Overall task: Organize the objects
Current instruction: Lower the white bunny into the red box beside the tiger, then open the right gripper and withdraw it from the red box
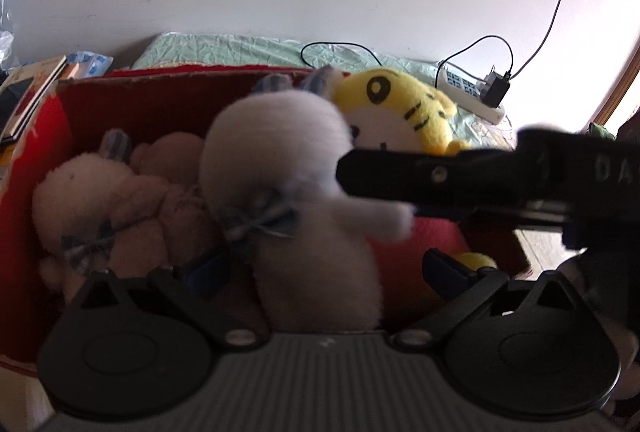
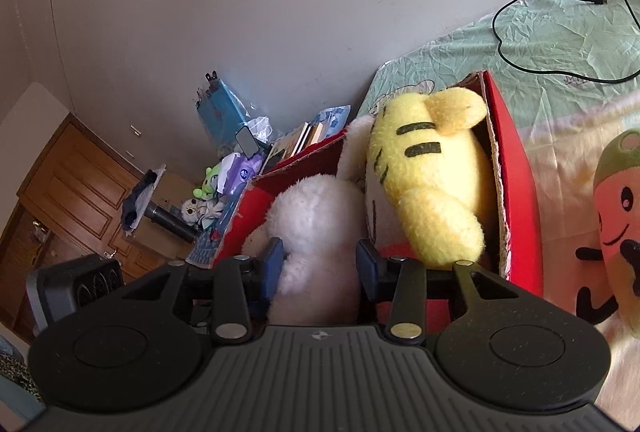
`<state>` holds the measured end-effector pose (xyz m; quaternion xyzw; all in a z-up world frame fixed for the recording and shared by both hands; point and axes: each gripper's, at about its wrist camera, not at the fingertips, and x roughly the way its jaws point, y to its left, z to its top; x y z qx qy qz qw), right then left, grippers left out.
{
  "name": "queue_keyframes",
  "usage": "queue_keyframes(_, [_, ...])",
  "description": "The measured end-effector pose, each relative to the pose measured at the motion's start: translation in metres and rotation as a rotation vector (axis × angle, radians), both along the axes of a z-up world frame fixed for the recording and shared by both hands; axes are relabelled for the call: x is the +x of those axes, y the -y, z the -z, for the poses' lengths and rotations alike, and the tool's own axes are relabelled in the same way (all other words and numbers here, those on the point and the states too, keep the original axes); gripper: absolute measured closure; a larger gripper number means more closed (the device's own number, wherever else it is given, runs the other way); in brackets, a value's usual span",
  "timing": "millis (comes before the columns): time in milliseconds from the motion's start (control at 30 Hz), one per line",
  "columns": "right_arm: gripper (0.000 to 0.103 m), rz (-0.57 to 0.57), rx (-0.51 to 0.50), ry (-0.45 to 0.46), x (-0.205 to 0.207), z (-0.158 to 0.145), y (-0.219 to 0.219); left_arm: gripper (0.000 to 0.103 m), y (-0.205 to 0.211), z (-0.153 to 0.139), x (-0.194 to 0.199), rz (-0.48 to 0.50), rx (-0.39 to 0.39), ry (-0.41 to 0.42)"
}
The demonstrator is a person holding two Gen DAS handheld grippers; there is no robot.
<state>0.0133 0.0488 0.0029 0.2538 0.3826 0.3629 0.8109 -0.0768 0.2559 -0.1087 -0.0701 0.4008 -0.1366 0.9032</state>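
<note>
crowding red box (image 2: 516, 168) walls, white plush (image 2: 316, 232) pinched by right gripper (image 2: 320, 264), left gripper (image 1: 324, 268) wide

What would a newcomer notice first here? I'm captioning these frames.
The red box stuffed with plush toys: a white bunny upright in the middle and a yellow tiger against the far right corner. The right gripper has its jaws shut on the bunny. An orange plush lies outside on the bed.

The right tongs (image 2: 320, 264) clamp a white plush (image 2: 316, 220) beside a yellow tiger plush (image 2: 424, 168) in the red box (image 2: 516, 152).
</note>
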Motion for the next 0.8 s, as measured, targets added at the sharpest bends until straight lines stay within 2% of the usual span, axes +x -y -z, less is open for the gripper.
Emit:
queue_keyframes(300, [0.063, -0.028, -0.080, 0.023, -0.001, 0.003, -0.013, 0.001, -0.002, 0.004, 0.000, -0.015, 0.003, -0.003])
queue_keyframes(467, [0.074, -0.011, -0.129, 0.018, 0.003, 0.005, -0.017, 0.001, -0.002, 0.004, 0.004, -0.019, 0.006, -0.011])
queue_keyframes(567, [0.075, -0.001, -0.163, 0.024, 0.003, 0.006, -0.021, 0.001, -0.001, 0.004, 0.007, -0.021, 0.015, -0.016])
queue_keyframes(800, [0.076, 0.000, -0.162, 0.025, 0.003, 0.005, -0.020, 0.001, 0.000, 0.005, 0.009, -0.019, 0.019, -0.018])
